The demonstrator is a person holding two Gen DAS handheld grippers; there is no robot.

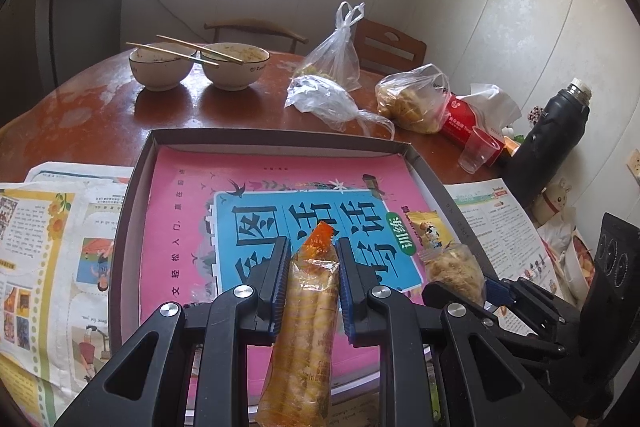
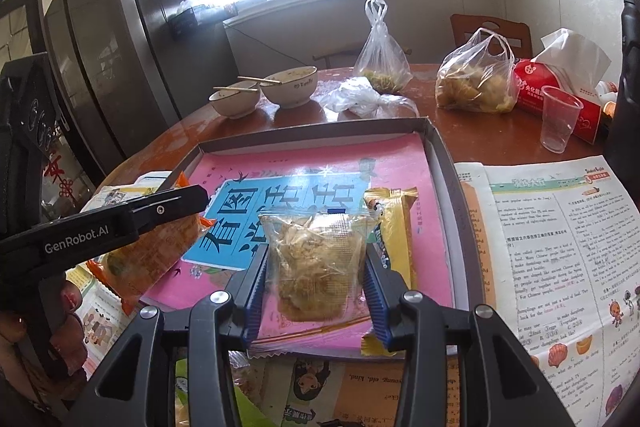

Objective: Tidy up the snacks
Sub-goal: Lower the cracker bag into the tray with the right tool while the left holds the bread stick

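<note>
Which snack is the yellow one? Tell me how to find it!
Find the grey tray in the middle of the brown table, with a pink book inside. Look along the tray's right side, behind the clear bag in the right tool. The yellow packet lies flat there, the only shiny gold wrapper with crimped ends.

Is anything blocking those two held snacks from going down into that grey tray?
Nothing visible blocks them. The long orange snack packet and the clear-wrapped crumbly snack hang above the shallow grey tray. A yellow snack packet already lies near its right wall.
</note>
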